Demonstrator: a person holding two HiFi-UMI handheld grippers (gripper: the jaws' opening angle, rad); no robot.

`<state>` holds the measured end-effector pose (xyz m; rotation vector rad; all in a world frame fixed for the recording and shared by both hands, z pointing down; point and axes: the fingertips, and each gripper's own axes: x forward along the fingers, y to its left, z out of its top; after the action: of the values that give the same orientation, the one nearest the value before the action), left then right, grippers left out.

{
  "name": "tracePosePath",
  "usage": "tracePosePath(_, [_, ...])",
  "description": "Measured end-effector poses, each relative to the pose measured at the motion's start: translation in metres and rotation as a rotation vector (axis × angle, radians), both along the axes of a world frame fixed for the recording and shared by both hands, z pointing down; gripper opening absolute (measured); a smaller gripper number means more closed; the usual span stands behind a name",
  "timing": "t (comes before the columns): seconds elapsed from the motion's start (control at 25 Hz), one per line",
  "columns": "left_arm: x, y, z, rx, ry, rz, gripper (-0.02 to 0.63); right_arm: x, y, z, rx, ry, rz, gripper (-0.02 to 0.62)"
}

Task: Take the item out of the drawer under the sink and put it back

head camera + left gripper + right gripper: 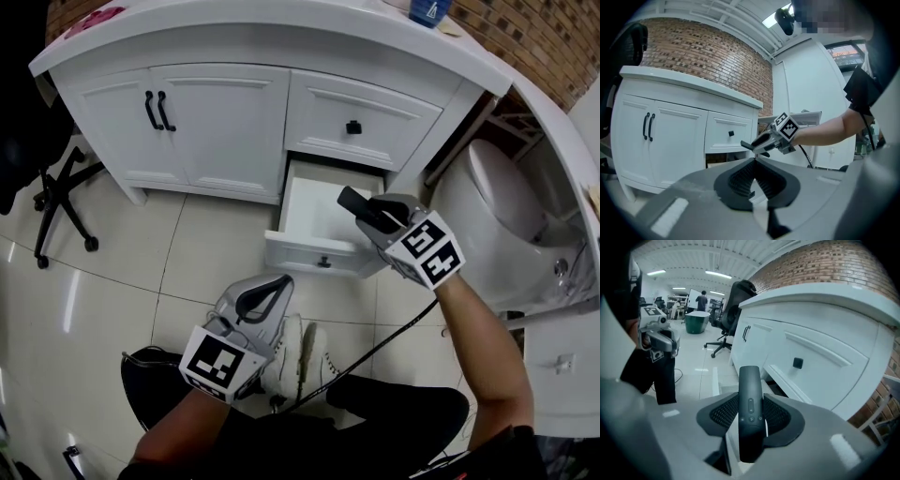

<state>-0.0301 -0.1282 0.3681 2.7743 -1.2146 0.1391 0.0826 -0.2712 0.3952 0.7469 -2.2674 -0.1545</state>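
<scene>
The right gripper (375,214) has its fingers clamped on a slim black remote control (750,399), held just above the open drawer (314,202). The remote is probably light, rigid and slippery, so mid-body suits. The left gripper (754,163) has its fingers together, empty.

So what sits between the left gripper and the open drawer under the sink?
Nothing but bare floor tile: the head view shows an open stretch from the left gripper to the open drawer. The remote sits clamped in the right gripper.
</scene>
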Motion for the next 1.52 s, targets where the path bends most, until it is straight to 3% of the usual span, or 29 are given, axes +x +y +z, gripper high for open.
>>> tracePosePath(0.12, [0.002,-0.004,-0.002,0.000,0.025,-0.010,0.006,-0.005,-0.029,0.032,-0.027,0.118,-0.055,0.167])
tracePosePath(0.24, [0.003,-0.006,0.000,-0.006,0.024,-0.009,0.006,-0.006,-0.054,0.066,-0.094,0.174,-0.074,0.167])
tracePosePath(0.48, [0.003,-0.011,0.012,-0.029,0.018,-0.019,0.006,-0.024,-0.065,0.129,-0.164,0.322,-0.193,0.167])
tracePosePath(1.24, [-0.005,-0.020,0.024,-0.056,0.028,-0.037,0.005,-0.047,-0.077,0.188,-0.320,0.356,-0.274,0.169])
tracePosePath(1.4, [-0.006,-0.019,0.025,-0.060,0.028,-0.040,0.006,-0.040,-0.082,0.193,-0.316,0.384,-0.249,0.173])
tracePosePath(1.52, [-0.006,-0.018,0.024,-0.065,0.028,-0.041,0.006,-0.048,-0.080,0.185,-0.312,0.336,-0.252,0.176])
